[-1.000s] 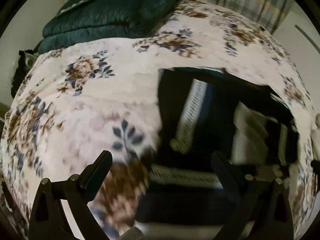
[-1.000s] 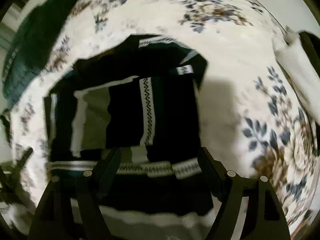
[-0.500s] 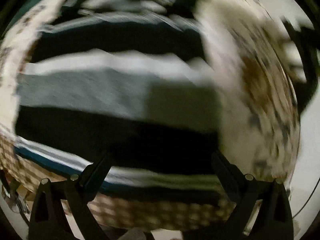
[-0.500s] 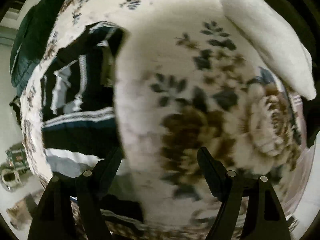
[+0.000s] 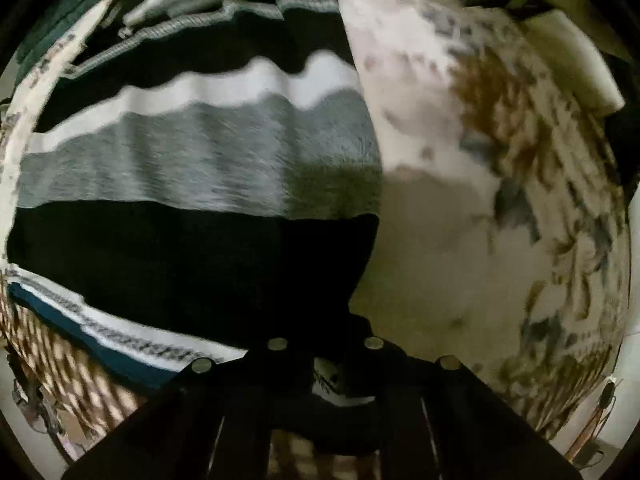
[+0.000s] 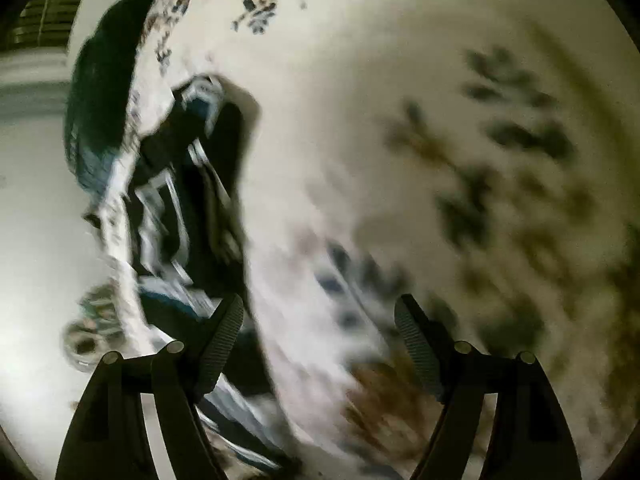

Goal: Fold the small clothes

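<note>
A small striped sweater [image 5: 192,168], black with white, grey and patterned bands, lies on a floral bedspread [image 5: 480,184]. In the left wrist view it fills the left half. My left gripper [image 5: 326,356] is shut on the sweater's lower right edge, with dark fabric bunched between the fingers. In the right wrist view the sweater [image 6: 180,200] lies at the left. My right gripper [image 6: 320,340] is open and empty over the bedspread [image 6: 400,160], its left finger [image 6: 224,336] over the sweater's edge.
A dark green quilt [image 6: 100,92] lies at the far end of the bed. A white pillow [image 5: 568,60] sits at the upper right in the left wrist view. The bed's near edge and the floor show at the left of the right wrist view.
My left gripper swung to the sweater's lower edge and closed on it. My right gripper moved off the sweater to the right, over bare bedspread, and stayed open.
</note>
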Tool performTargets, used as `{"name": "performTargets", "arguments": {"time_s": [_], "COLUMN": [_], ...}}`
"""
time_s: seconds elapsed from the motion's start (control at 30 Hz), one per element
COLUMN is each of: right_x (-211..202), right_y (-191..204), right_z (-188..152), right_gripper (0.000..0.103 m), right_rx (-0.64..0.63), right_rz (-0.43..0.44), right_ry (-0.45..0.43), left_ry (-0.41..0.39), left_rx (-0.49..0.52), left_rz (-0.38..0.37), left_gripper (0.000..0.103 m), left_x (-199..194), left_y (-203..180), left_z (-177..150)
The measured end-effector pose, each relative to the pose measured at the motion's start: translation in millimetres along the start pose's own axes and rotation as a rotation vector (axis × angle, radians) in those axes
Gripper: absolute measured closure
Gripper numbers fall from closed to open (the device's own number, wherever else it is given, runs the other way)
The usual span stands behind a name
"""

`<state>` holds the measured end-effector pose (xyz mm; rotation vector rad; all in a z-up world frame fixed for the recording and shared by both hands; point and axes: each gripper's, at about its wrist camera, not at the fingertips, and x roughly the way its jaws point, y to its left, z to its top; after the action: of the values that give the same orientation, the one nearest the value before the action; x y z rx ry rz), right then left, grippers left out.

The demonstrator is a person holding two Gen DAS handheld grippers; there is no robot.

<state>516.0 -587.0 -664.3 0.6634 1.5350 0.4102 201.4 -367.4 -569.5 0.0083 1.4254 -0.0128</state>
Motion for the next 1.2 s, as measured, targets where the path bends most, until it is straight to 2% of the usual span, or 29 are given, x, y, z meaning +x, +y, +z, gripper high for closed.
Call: {"name": "performTargets", "arguments": {"time_s": [0.1, 0.27, 0.33, 0.4, 0.5, 0.63, 0.87, 1.03, 1.17, 1.2], "right_x": [31, 75, 86, 95, 89, 65, 36, 66, 135, 151], "right_y": [12, 32, 42, 55, 82, 121, 251, 355, 437, 447], "right_z": [52, 110, 121, 127, 130, 132, 135, 130, 126, 126], "right_gripper": [0.023, 0.025, 0.043, 0.098, 0.098, 0.098, 0.098, 0.098, 0.098, 0.098], "right_rx": [0.060, 0.149, 0.148, 0.137, 0.084, 0.043, -0.071, -0.133, -0.194, -0.198], "right_rz": [0.127, 0.216, 0.218, 0.196, 0.100, 0.046, -0.081, -0.175, -0.272, -0.286], "right_ry": [0.004, 0.016, 0.018, 0.031, -0.006, -0.039, -0.070, -0.087, -0.072, -0.069], "left_ry": [-0.039, -0.074, -0.091, -0.105, -0.135, -0.179, -0.195, -0.169, -0.145, -0.140], "left_rx": [-0.015, -0.072, -0.098, -0.125, -0.164, -0.232, -0.417, -0.543, -0.617, -0.632], "left_rz": [-0.002, -0.016, -0.020, -0.030, -0.045, -0.069, -0.166, -0.266, -0.324, -0.332], "left_gripper": [0.098, 0.098, 0.098, 0.098, 0.098, 0.098, 0.098, 0.098, 0.098, 0.098], "left_x": [-23, -51, -62, -74, -96, -120, -136, -121, -98, -92], "left_y": [9, 29, 42, 52, 86, 129, 240, 328, 390, 400], "left_z": [0, 9, 9, 10, 7, 5, -7, -20, -30, -32]}}
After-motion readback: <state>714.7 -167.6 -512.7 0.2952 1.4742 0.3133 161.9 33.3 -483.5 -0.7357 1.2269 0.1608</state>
